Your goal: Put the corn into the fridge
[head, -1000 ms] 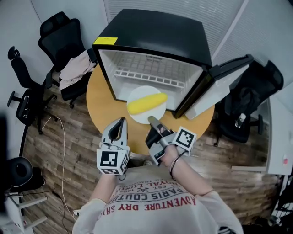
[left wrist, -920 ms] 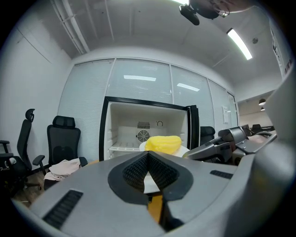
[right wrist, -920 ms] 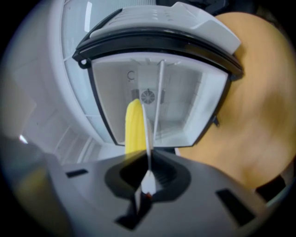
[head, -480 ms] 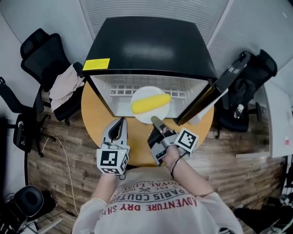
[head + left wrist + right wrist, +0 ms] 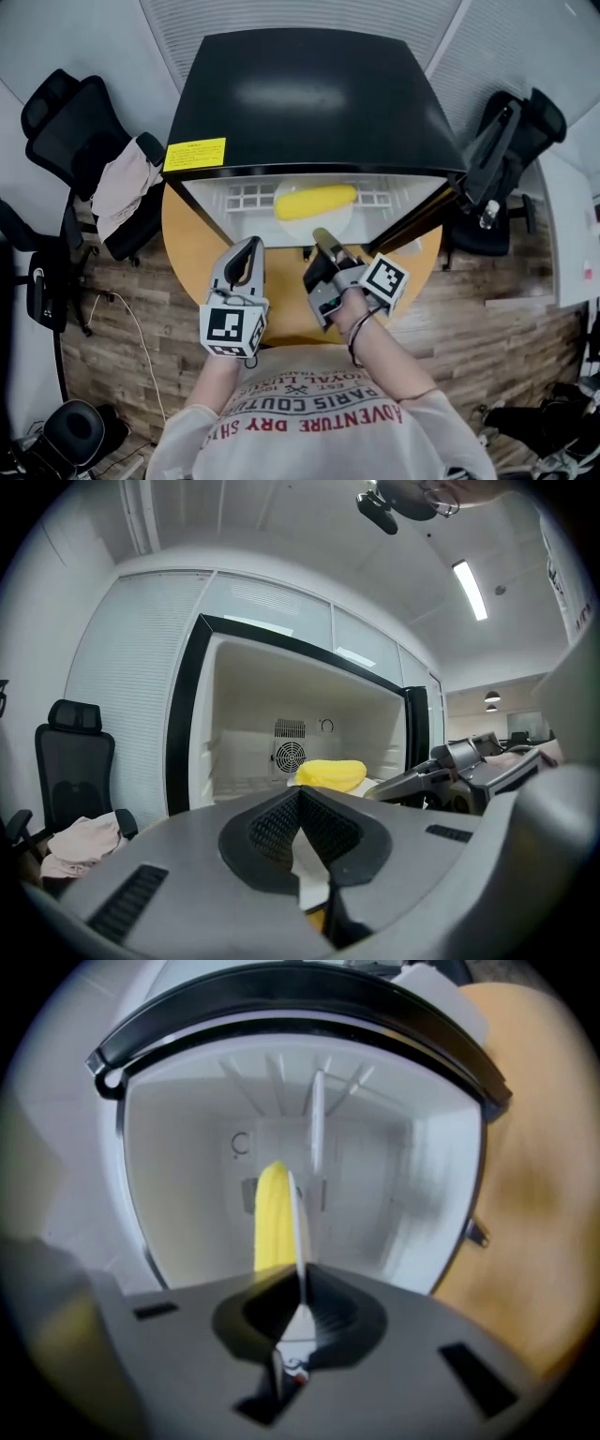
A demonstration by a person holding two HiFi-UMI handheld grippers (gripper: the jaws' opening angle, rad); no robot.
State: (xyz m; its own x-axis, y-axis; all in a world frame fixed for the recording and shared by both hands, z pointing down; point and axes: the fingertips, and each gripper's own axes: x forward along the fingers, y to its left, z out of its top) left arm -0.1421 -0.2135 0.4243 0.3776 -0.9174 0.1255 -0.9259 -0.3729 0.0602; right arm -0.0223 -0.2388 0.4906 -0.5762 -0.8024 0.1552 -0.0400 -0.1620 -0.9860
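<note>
At twelve o'clock from the person, on the round orange table (image 5: pixel 183 234), the black fridge (image 5: pixel 309 94) stands open toward the camera, its white interior exposed.

Corn (image 5: pixel 314 201): a single yellow cob lying crosswise on a white plate (image 5: pixel 314 228) at the mouth of the cavity, just under the front edge of the fridge top. The head view does not settle whether the plate rests on the fridge floor or hangs above it.

Right gripper (image 5: pixel 322 236): at six o'clock of the plate, jaws clenched on the plate's near rim. Its own view shows that rim edge-on as a thin white line rising from the closed pads, with the corn (image 5: pixel 273 1218) beyond and the fridge's back wall behind.

Left gripper (image 5: pixel 252 244): at eight o'clock of the plate, apart from it above the table, jaws pressed together with nothing gripped. Its view looks into the cavity, with the corn at one o'clock of the jaw tips.

Progress: the fridge is already open and the corn, borne on its plate, stands at the threshold, so the task appears well past its midpoint.

Remaining, by judgement: carry the plate deeper into the cavity, where a wire shelf (image 5: pixel 246 195) shows at ten o'clock of the plate. Then set it down, release the rim and draw the right gripper out. Closing the fridge may follow, though the task does not name it.
</note>
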